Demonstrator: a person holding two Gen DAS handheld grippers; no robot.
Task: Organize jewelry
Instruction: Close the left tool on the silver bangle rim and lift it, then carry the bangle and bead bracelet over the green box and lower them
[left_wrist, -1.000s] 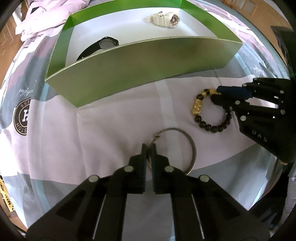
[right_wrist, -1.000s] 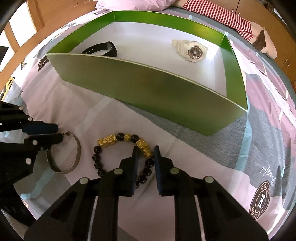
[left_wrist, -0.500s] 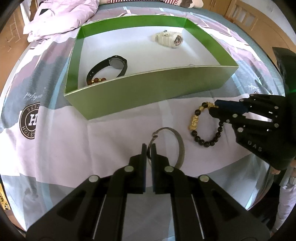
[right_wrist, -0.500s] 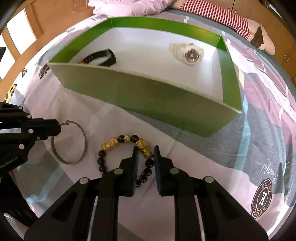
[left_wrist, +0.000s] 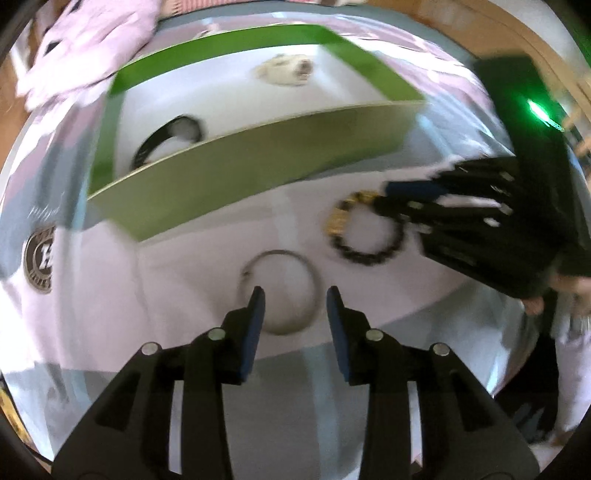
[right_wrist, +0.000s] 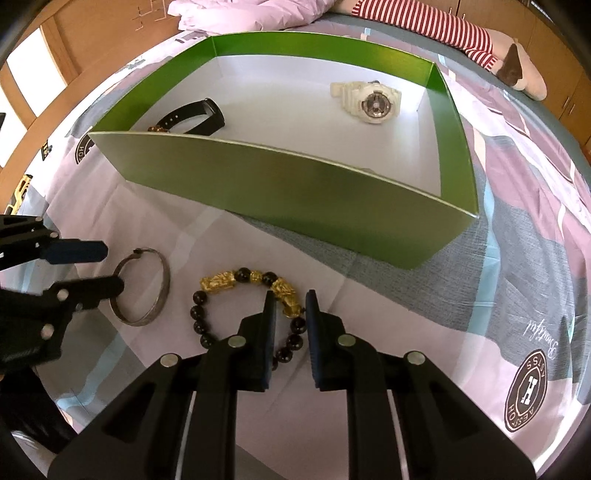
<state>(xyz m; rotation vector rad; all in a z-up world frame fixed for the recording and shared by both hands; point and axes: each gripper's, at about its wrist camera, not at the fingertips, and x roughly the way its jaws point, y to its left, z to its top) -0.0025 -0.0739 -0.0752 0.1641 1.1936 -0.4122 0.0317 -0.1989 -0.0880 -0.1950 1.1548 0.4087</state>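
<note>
A patterned bedsheet (right_wrist: 524, 206) covers the bed, wooden cupboards behind it, and a green box (right_wrist: 295, 206) with a white floor sits on the cloth. Inside lie a white watch (right_wrist: 369, 103) and a black watch (right_wrist: 195, 118), with a few brown beads just beside the black strap. 2 pieces remain outside, near the box's front wall: a silver bangle (right_wrist: 147, 286) and a beaded bracelet (right_wrist: 243, 306) of black beads and gold charms.

The left gripper (left_wrist: 295, 301) is spread wide, its tips either side of the bangle's near rim, holding nothing. The right gripper (right_wrist: 288, 308) stands parted around a gold charm, not yet pinching it.

To do this well, each claw should probably drop until the pads straddle the band, close on 1 section, then lift straight up. The bangle is thin and lies flat, so it may slip; the beads should drape and need height to clear the wall.
</note>
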